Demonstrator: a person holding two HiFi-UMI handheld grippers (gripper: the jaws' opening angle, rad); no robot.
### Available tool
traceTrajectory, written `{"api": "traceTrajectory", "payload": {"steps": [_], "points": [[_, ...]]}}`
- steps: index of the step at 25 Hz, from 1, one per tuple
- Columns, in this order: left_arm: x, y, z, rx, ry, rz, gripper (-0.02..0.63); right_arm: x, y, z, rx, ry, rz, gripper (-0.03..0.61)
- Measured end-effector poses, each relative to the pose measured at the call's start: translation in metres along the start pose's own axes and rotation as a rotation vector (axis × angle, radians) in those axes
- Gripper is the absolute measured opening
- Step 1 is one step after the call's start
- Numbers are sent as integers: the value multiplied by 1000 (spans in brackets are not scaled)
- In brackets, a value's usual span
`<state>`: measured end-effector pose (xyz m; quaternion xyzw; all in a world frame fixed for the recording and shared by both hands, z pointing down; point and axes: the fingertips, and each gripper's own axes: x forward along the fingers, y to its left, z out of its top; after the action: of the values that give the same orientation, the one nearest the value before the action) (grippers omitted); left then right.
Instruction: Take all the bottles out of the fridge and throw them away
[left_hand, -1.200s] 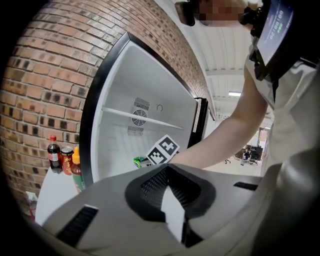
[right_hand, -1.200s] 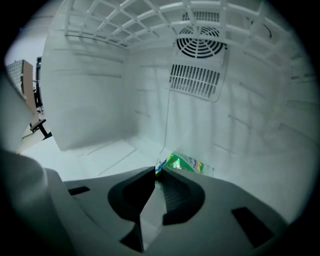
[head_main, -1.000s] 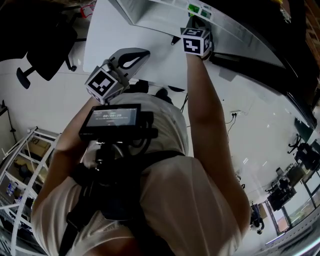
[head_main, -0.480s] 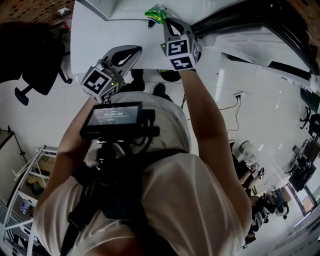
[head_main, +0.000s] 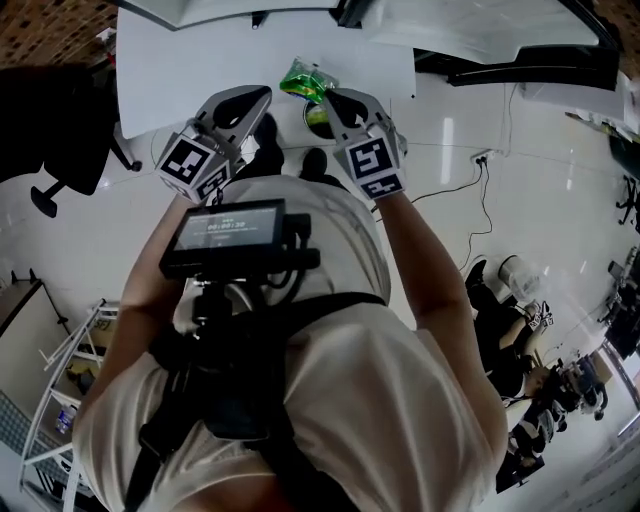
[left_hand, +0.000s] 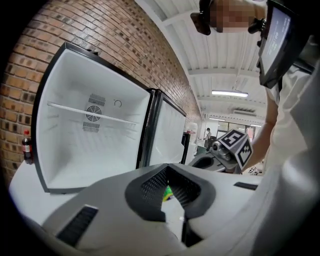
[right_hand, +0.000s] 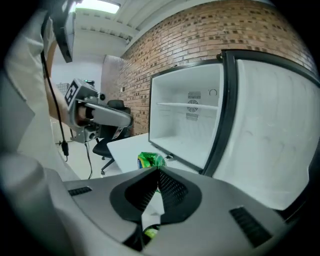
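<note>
A crumpled green bottle (head_main: 305, 80) hangs at the tips of my right gripper (head_main: 335, 100), which is shut on it in front of my chest. In the right gripper view the green bottle (right_hand: 149, 161) shows just past the closed tips of the right gripper (right_hand: 156, 170). My left gripper (head_main: 245, 100) is beside it on the left, shut and holding nothing; its tips (left_hand: 167, 167) meet. The open white fridge (left_hand: 95, 135) stands on the white table (head_main: 200, 70), with its inside bare apart from a shelf. A small dark bottle with a red cap (left_hand: 27, 147) stands outside the fridge by the brick wall.
The fridge door (right_hand: 270, 140) stands wide open to the right of the fridge (right_hand: 190, 125). A black office chair (head_main: 60, 150) is on the floor at the left. What looks like a dark round bin (head_main: 318, 118) sits on the floor under the bottle.
My right gripper has drawn back from the fridge toward my body, bringing the green bottle with it. The left gripper has kept its place.
</note>
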<state>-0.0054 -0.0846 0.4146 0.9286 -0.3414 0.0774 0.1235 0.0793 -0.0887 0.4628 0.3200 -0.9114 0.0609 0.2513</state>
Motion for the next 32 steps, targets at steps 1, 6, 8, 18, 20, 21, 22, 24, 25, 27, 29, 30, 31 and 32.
{"api": "traceTrajectory", "payload": {"steps": [1,6,8,18,20,21,22,24,25,27,29,30,31,32], "points": [[0,-7,-3,-1,3,1,9,-10,9,-12,9,10,15,5],[-13,-8,-25,-25,43,24,9,-11,50,-67,53,92,83,5],[-16,-13,-29,-33,54,23,9,-3,57,-99,70,151,96,5],[-1,-56,-37,-29,143,37,9,6,25,-240,135,381,57,5],[0,-55,-44,-24,165,30,9,18,16,-256,143,414,39,5],[-1,-52,-48,-21,173,29,9,26,11,-261,143,428,29,5],[-4,-48,-50,-21,177,31,9,34,8,-264,139,439,19,5],[-15,-42,-52,-30,179,46,9,47,6,-266,126,460,11,6],[-22,-39,-53,-38,180,57,9,52,8,-266,116,469,11,6],[-35,-38,-57,-50,186,76,9,58,11,-265,97,479,10,6],[-47,-38,-61,-54,193,90,9,58,13,-263,88,477,-2,9],[-51,-38,-61,-55,194,96,9,58,14,-263,86,472,-8,11],[-54,-37,-60,-55,194,103,9,58,14,-263,89,467,-10,19],[-54,-36,-60,-53,193,108,9,58,15,-265,94,463,-7,64]]}}
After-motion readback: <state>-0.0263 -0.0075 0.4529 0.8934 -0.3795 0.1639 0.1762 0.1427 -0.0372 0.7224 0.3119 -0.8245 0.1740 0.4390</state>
